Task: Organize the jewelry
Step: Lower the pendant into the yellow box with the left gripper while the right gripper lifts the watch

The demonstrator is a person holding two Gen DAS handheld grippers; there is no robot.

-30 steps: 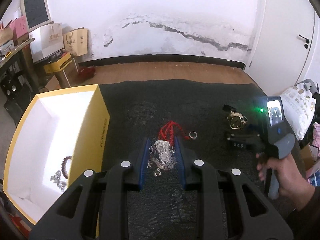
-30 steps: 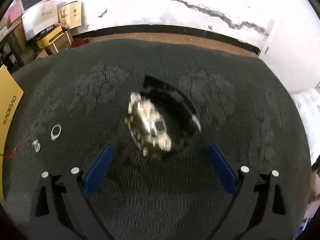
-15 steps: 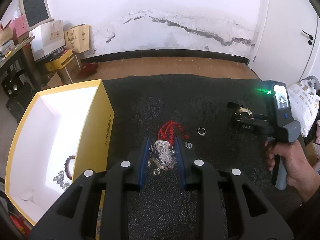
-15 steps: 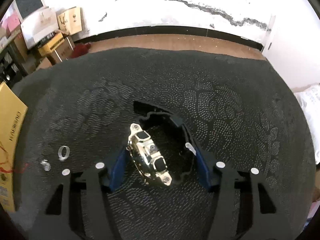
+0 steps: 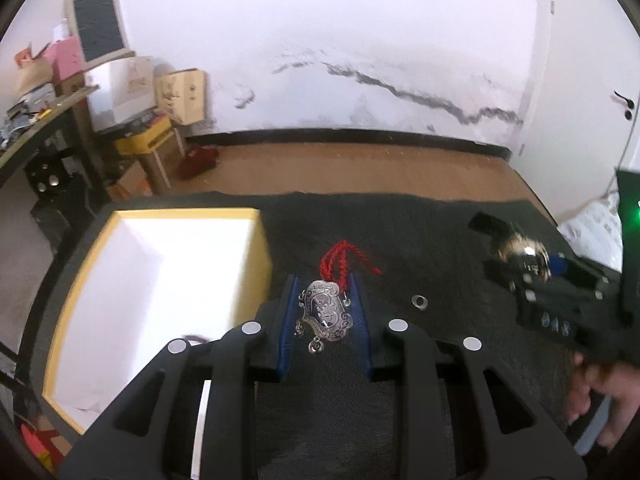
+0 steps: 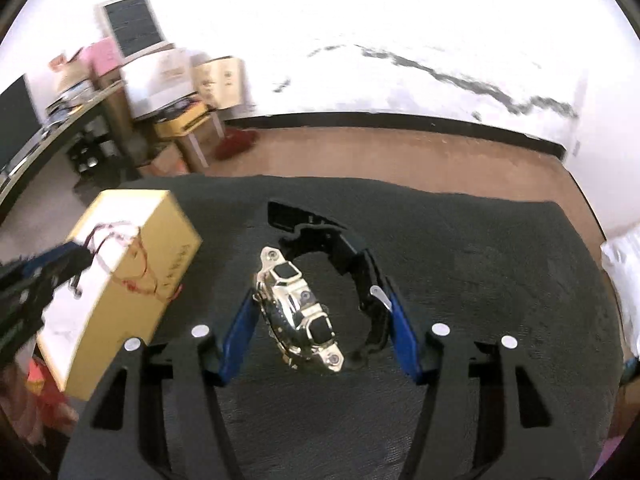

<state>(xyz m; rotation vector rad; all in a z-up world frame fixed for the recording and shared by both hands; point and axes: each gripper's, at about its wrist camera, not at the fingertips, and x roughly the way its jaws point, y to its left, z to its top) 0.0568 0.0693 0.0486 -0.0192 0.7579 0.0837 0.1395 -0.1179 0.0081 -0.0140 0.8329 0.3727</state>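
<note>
Two grips at once: your left gripper (image 5: 325, 312) pinches the silver pendant (image 5: 325, 311) between its blue pads, embossed face up, long axis along the fingers, red cord (image 5: 340, 261) trailing forward. Your right gripper (image 6: 318, 326) clamps the gold watch (image 6: 298, 312) with its black strap, case running diagonally. One small ring (image 5: 419, 301) lies on the dark patterned cloth (image 5: 400, 232); the yellow box (image 5: 160, 288) with its white interior stands just left.

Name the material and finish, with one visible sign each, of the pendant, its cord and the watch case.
Pendant: probably silver-toned metal, embossed; it glints grey with raised scrollwork.
Cord: red twisted textile, matte; strands visible.
Watch case: gold-toned, polished, likely metal or plated plastic; bright mirror-like highlights.
</note>
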